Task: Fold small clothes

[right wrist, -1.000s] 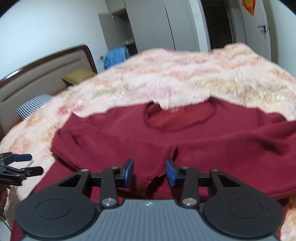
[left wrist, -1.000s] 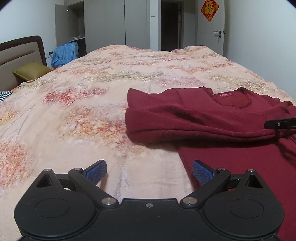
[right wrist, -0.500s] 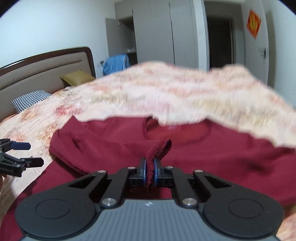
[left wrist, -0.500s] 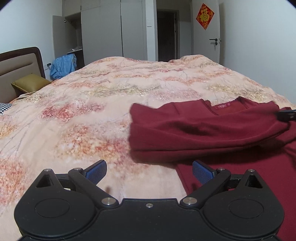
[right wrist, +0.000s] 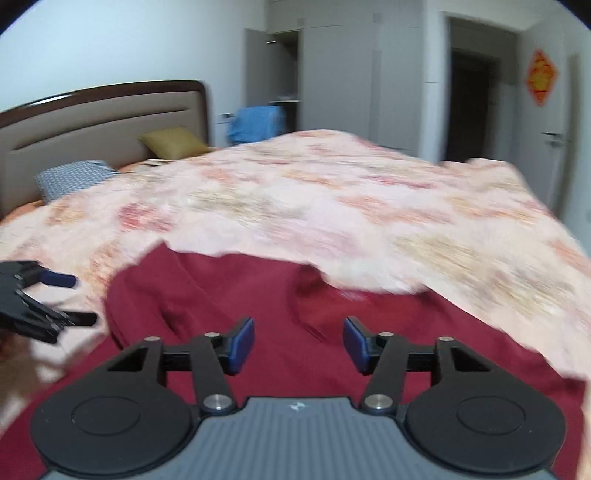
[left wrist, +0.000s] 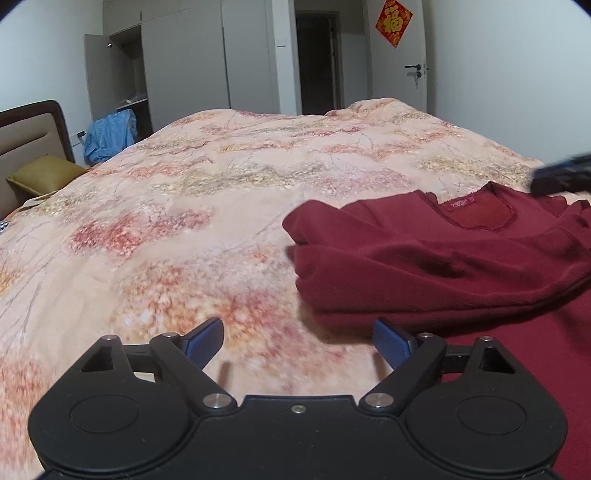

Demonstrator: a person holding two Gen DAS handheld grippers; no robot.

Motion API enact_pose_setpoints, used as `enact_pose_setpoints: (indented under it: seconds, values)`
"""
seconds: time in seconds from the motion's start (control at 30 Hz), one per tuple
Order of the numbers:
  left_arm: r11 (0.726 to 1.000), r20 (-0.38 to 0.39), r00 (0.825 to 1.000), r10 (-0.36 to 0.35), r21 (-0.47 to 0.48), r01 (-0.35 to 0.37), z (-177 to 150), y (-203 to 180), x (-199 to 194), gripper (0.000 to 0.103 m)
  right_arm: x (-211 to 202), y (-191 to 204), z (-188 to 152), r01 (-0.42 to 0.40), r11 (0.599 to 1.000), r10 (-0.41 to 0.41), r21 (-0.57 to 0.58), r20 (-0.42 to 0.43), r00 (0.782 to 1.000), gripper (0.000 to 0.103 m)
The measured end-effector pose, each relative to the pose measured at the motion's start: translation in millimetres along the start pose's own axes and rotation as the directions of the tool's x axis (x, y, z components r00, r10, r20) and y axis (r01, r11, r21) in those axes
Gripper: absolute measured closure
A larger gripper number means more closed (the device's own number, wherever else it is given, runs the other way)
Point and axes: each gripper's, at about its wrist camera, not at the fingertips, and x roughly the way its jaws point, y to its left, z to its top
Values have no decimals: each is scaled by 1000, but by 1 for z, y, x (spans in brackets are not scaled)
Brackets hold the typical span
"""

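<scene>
A wide bed [left wrist: 207, 206] fills both views, covered by a peach quilt printed with pink and yellow leafy patches, its padded headboard [right wrist: 99, 122] rimmed in dark wood at the far left. Behind it stand pale wardrobe doors [left wrist: 184, 62], one hanging ajar, a dark doorway, and a white door bearing a red diamond-shaped paper decoration [left wrist: 394, 21]. On the near right part of the quilt lies the dark red top [left wrist: 443, 258], the task's garment — neckline and label facing up, one sleeve folded across the chest into a thick band, the lower body spreading toward the cameras and under both tools. At the head of the bed sit an olive cushion [right wrist: 171, 142] and a checked pillow [right wrist: 74, 177], with a heap of blue cloth [left wrist: 109, 136] beside the open wardrobe. The left hand-held gripper [left wrist: 297, 341] hovers over bare quilt just beside the garment's left edge; its blue pads stand wide apart and are drawing together, with nothing between them. The right hand-held gripper [right wrist: 298, 345] hangs above the red fabric — its jaws are spreading, the pads clear of the cloth and gripping nothing. The right-wrist view is blurred, so the folds near the collar are hard to read there. Each tool's tip shows at the edge of the other's view.
</scene>
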Motion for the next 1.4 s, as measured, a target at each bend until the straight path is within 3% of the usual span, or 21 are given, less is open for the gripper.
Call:
enact_pose_setpoints:
  seconds: [0.17,0.27,0.37,0.43,0.5,0.53,0.6,0.7,0.77,0.83,0.9,1.03,1.1,1.13,1.2,1.3,1.4]
  values:
    - [996,4,997,-72,52,71,6,0,13,26,79,25,52,-184,983,184,5,-41,982,40]
    - [992,20,994,-105,66,103,9,-3,17,32,127,41,76,-270,961,275,67,-91,957,40]
    - [989,33,989,-145,21,144,13,1,20,41,164,55,88,-314,944,326,99,-162,931,42]
    - [985,31,985,-172,-10,172,15,5,24,55,182,63,90,-332,937,348,110,-209,914,52]
    - [982,13,983,-184,-40,184,17,7,29,79,194,69,88,-332,937,349,108,-253,902,94]
    - [982,1,984,-178,-56,178,17,8,31,88,197,71,87,-332,938,346,97,-264,900,94]
    - [980,0,985,-172,-99,171,18,11,30,96,195,75,85,-327,943,331,60,-255,908,98]
    - [969,27,986,-165,-185,167,17,18,21,98,183,72,91,-293,955,296,42,-171,940,99]
    - [938,46,983,-179,-292,185,12,31,17,98,175,63,96,-262,963,268,66,-102,958,99]
    - [894,61,978,-199,-398,207,7,46,17,98,177,56,99,-258,960,266,107,-70,961,99]
    - [867,54,978,-200,-455,202,4,54,21,98,182,58,96,-259,961,266,96,-70,961,99]
    - [859,33,980,-194,-478,186,4,57,24,93,194,70,89,-264,961,271,78,-89,959,94]
    - [856,6,982,-188,-489,167,5,58,24,76,188,70,87,-231,972,235,50,-76,969,70]
    - [854,-6,982,-190,-494,163,4,58,23,70,182,70,85,-221,975,222,17,-68,973,63]
    - [855,-13,983,-184,-496,153,3,58,20,50,164,66,81,-188,981,185,-45,-60,981,38]
    - [861,-18,988,-154,-492,125,3,53,13,29,123,55,62,-102,984,96,-148,-43,994,23]
    - [879,-23,995,-93,-471,72,5,43,7,15,79,42,27,3,971,-10,-238,-30,999,10]
